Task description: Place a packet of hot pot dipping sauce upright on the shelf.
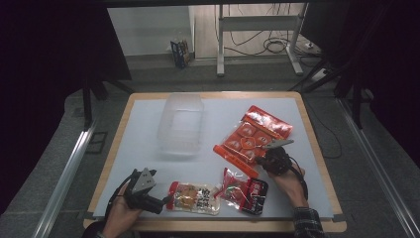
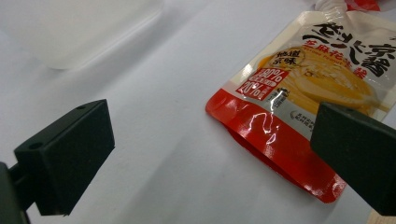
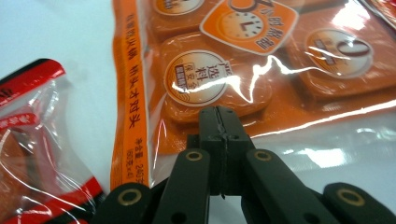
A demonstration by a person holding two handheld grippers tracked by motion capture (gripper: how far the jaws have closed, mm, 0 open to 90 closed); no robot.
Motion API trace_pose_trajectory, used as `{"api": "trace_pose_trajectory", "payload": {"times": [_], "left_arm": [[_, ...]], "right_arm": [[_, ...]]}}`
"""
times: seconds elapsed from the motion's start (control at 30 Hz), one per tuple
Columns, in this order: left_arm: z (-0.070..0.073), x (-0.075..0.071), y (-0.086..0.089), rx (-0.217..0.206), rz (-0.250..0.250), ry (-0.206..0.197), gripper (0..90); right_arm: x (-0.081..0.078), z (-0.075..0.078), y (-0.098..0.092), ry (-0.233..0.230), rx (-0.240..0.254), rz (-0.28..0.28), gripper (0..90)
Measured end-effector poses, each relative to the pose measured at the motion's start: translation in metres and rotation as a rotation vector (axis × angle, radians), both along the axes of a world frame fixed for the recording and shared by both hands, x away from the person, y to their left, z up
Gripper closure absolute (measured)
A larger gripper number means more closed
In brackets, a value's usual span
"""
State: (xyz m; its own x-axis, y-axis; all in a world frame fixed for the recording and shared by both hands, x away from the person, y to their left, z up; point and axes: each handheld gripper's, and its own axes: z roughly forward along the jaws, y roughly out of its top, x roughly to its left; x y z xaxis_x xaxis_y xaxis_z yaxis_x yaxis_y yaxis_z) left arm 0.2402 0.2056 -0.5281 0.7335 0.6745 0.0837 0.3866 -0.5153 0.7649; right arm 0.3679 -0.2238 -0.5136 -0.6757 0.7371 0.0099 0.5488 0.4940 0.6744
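Table (image 1: 148, 148): white top w/ light wood edge. Container (image 1: 181, 124): clear, frosted-looking plastic. Big snack pack (image 1: 252, 136): orange, round white labels w/ dark print on each inner piece, orange side strip w/ white text. Pouch (image 1: 194, 198): cream and yellow front, black characters, red bottom. Small packet (image 1: 245, 191): clear w/ red and black. Both hand-held grippers black: left (image 1: 167, 201) w/ grey plate, right (image 1: 261, 159).

1. Desk (image 1: 148, 124): wooden-edged, covered by a white sheet.
2. Clear plastic container (image 1: 181, 124): lies on the far centre-left area.
3. Orange packet (image 1: 250, 139): lies right of centre.
4. Yellow-and-red pouch (image 1: 194, 198): lies at the near edge.
5. Red-and-black packet (image 1: 245, 190): lies just right of the pouch.
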Motion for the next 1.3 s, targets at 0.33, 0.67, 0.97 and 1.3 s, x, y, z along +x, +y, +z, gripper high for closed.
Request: {"api": "trace_pose_trajectory", "payload": {"times": [0.33,0.67,0.97,1.3], "left_arm": [[0.0,0.0,0.0,-0.002,0.003,-0.002,0.0],[0.0,0.0,0.0,0.004,-0.003,0.001,0.0],[0.0,0.0,0.0,0.002,-0.004,-0.001,0.0],[0.0,0.0,0.001,0.001,-0.002,-0.001,0.0]], "right_arm": [[0.003,-0.002,0.021,0.006,0.011,0.039,88.3],[0.011,-0.004,0.055,-0.008,-0.021,0.087,88.3],[0.022,-0.007,0.085,-0.038,-0.038,0.098,88.3],[0.037,-0.011,0.109,-0.066,-0.027,0.082,88.3]]}}
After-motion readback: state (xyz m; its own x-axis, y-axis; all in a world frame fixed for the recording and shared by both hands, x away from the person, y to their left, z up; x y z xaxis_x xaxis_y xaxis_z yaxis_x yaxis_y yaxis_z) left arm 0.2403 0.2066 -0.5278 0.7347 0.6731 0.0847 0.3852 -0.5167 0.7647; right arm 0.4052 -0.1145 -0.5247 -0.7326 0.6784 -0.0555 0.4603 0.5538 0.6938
